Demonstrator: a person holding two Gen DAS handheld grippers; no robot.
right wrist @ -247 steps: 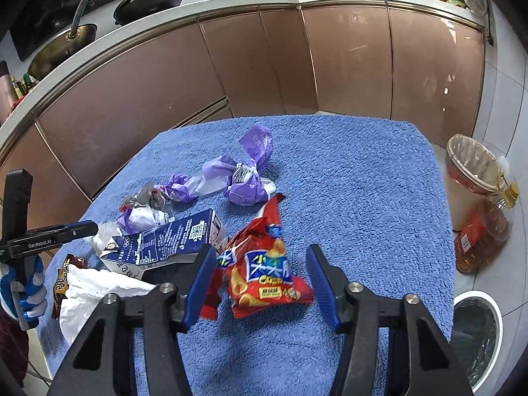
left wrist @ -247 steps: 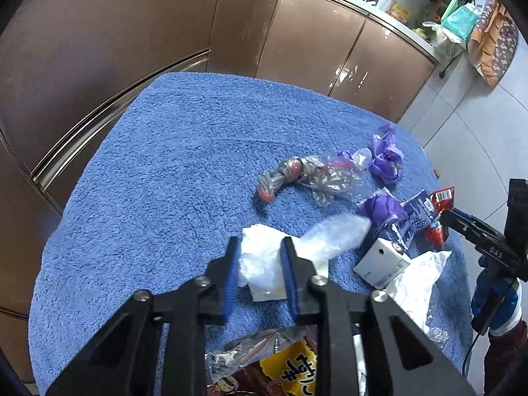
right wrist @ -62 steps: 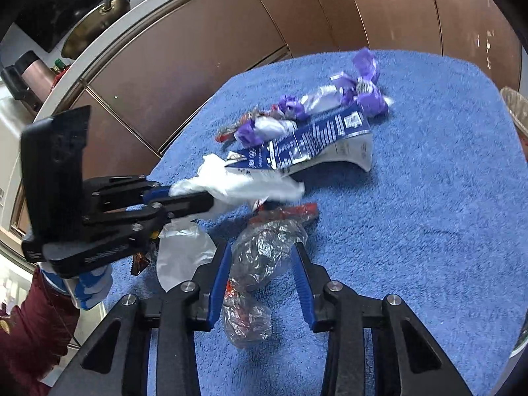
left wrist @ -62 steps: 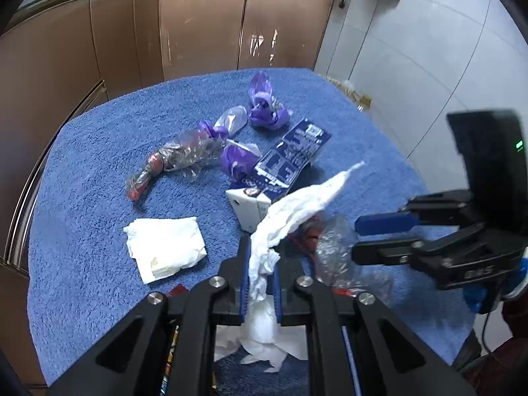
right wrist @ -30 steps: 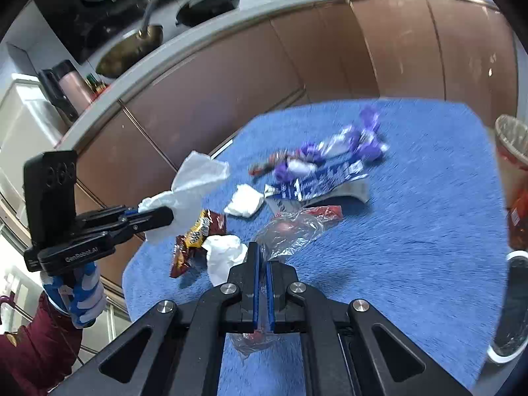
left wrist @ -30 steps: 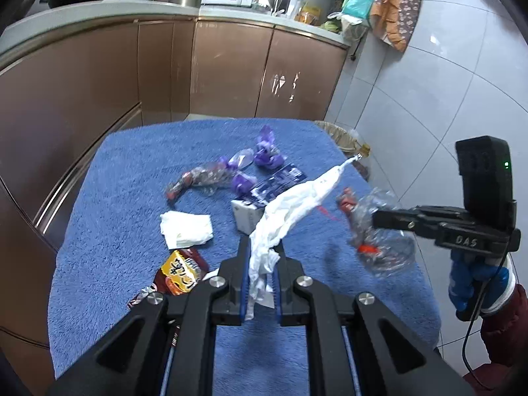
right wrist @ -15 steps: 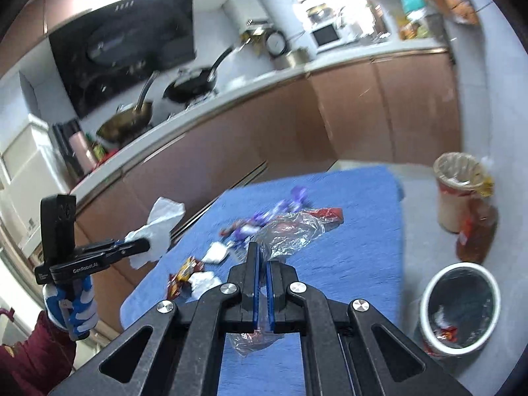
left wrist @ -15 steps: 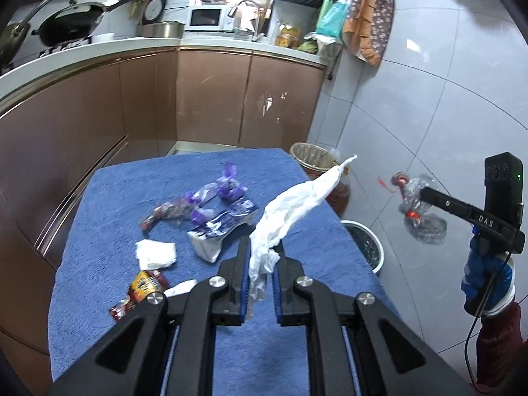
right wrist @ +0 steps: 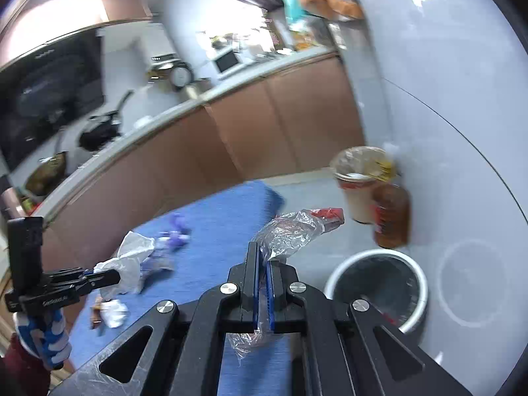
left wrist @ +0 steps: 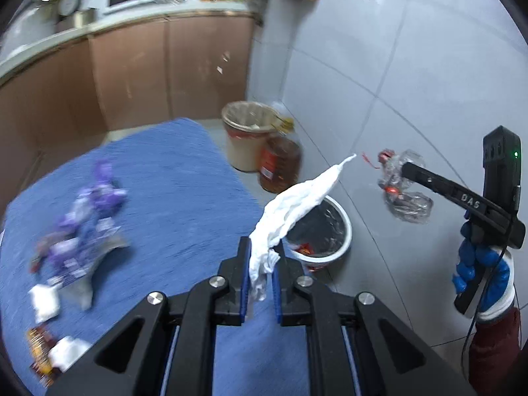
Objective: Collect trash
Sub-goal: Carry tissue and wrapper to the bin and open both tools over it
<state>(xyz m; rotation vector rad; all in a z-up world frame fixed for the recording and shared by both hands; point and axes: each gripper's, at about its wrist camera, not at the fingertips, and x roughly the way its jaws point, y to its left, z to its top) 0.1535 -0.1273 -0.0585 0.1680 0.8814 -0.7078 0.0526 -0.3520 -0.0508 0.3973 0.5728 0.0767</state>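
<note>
My left gripper [left wrist: 260, 269] is shut on a crumpled white tissue [left wrist: 293, 203], held in the air over the blue table's right edge. It also shows in the right wrist view [right wrist: 114, 275] with the tissue [right wrist: 132, 257]. My right gripper [right wrist: 262, 275] is shut on a clear plastic wrapper [right wrist: 290, 231] with red bits. It shows in the left wrist view [left wrist: 404, 169] holding the wrapper [left wrist: 404, 188] in the air to the right of a white-rimmed trash bin [left wrist: 321, 231]. The bin [right wrist: 379, 287] stands on the floor below and right of it.
The blue towel-covered table [left wrist: 178, 194] still carries purple wrappers [left wrist: 99, 194], a carton, tissues and a snack packet [left wrist: 41, 346]. A beige lined bin [left wrist: 246, 138] and an amber oil bottle [left wrist: 280, 161] stand by the grey wall. Brown cabinets run behind.
Both grippers have swung right, off the table toward the floor bin, still holding the tissue and the wrapper. The bin is now much closer in both views.
</note>
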